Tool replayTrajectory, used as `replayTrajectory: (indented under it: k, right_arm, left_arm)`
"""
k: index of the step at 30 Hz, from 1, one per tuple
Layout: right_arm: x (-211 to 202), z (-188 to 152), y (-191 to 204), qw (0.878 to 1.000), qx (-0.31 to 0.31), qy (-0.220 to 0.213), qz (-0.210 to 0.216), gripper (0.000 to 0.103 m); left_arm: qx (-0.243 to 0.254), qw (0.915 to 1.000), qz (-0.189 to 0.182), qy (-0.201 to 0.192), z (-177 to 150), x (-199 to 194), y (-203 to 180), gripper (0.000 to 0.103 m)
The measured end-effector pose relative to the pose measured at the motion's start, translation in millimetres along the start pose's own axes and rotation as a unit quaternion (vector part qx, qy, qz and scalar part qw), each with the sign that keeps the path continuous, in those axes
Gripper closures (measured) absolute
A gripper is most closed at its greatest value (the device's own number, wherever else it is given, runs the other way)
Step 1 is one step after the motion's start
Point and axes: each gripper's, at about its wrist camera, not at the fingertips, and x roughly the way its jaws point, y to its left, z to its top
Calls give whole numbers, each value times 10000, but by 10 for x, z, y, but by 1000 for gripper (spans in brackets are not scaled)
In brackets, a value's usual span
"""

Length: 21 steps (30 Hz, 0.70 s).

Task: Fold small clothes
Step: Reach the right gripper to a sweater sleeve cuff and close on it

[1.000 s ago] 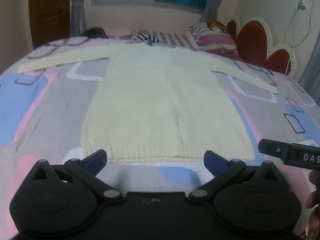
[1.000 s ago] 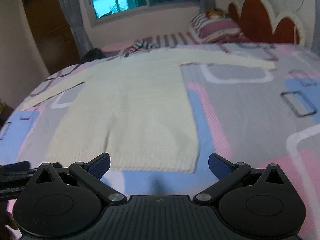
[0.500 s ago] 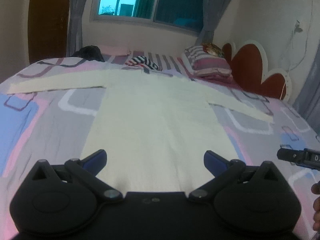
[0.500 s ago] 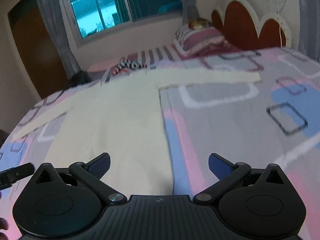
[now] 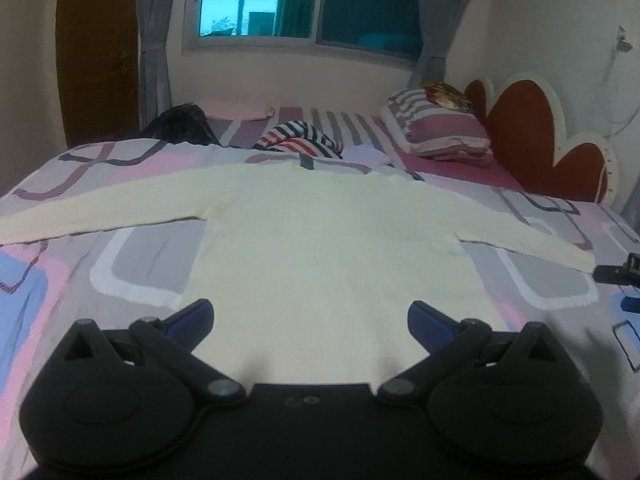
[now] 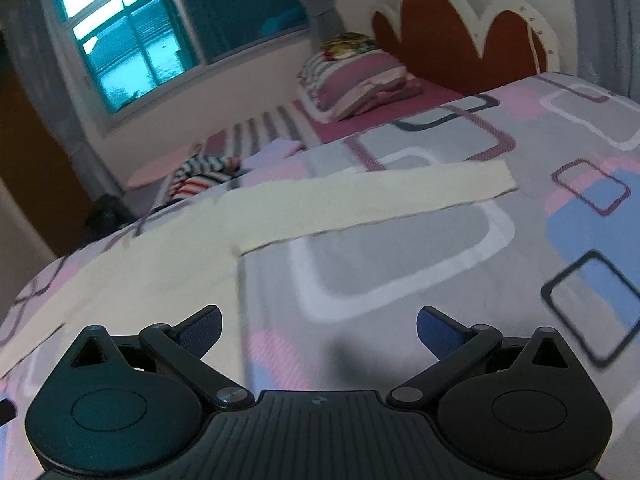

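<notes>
The cream sweater (image 5: 320, 248) lies flat on the bed (image 5: 136, 264), body spread toward the near edge and both sleeves stretched straight out left and right. No fold shows anywhere, so the task looks barely begun: sleeves and body all remain to be folded. The left gripper (image 5: 310, 318) hovers over the sweater's body, jaws wide and empty. The right gripper (image 6: 319, 326) hangs just right of the body, below the right sleeve (image 6: 380, 196), also wide and empty. Farther off lie a striped garment (image 5: 300, 144) and a pillow (image 5: 436, 128).

Spread tongs (image 6: 319, 326) above sweater (image 6: 248, 220) on bedspread (image 6: 400, 264).
</notes>
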Motion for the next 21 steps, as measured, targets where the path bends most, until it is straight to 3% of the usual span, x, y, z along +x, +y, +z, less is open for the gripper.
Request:
replayTrajectory:
  k: [6, 10, 11, 13, 18, 20, 21]
  right_arm:
    - [269, 186, -308, 9994, 201, -155, -240, 0]
    - [363, 251, -517, 9976, 393, -440, -368, 1]
    - [386, 269, -575, 9968, 450, -515, -411, 16]
    - [456, 325, -740, 9947, 655, -587, -524, 35]
    - [679, 437, -1184, 9868, 1246, -798, -659, 39]
    - [784, 481, -1326, 9846, 1405, -778, -694, 65]
    - [819, 494, -1389, 9833, 1500, -778, -679, 69]
  left_arm:
    - [-91, 9997, 211, 54, 73, 323, -30, 0]
    - [-179, 9996, 102, 216, 54, 502, -24, 0]
    - [-166, 9994, 121, 261, 36, 539, -21, 0]
    - [-121, 9992, 186, 331, 3, 602, -11, 0]
    - [-175, 9984, 255, 473, -72, 688, 1, 0]
    - [-138, 9983, 343, 440, -70, 723, -26, 0]
    - [-167, 9983, 356, 420, -65, 738, -31, 0]
